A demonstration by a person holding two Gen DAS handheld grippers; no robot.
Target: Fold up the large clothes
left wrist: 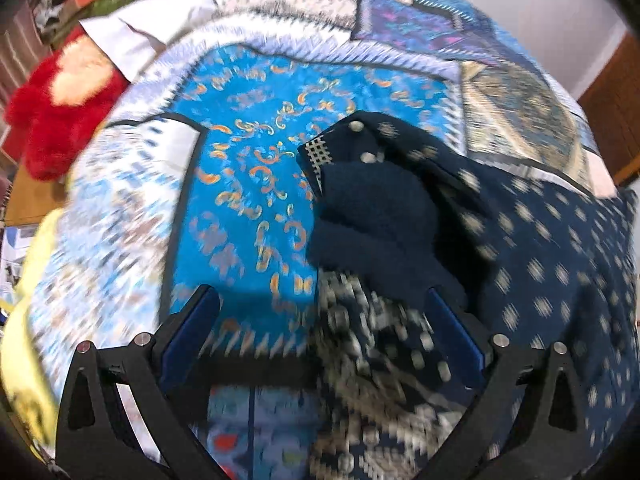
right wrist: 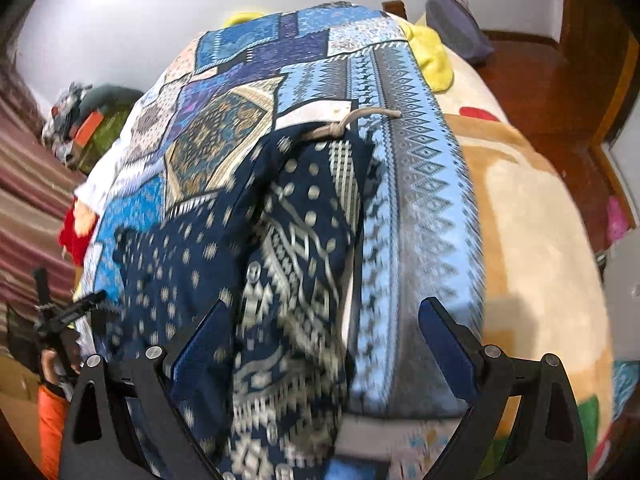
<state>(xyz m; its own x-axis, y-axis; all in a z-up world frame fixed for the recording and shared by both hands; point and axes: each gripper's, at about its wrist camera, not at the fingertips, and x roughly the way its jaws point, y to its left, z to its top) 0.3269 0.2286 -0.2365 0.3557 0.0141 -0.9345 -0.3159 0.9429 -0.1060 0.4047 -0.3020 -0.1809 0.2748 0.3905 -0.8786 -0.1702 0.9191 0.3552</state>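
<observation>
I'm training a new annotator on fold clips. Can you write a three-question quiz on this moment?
1. True or false: the right gripper is clamped on the navy patterned garment.
2. What does the garment lie on? A) the blue patchwork bedspread B) a bare wooden floor C) a glass table
3. What colour is the fluffy item at the left edge of the left wrist view?

Key:
1. False; its jaws stand wide open above the cloth.
2. A
3. Red, with a pale patch.

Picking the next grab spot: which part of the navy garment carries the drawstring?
The geometric white-patterned part of the navy garment, at its far end, carries the beige drawstring; the dotted part shows none.
</observation>
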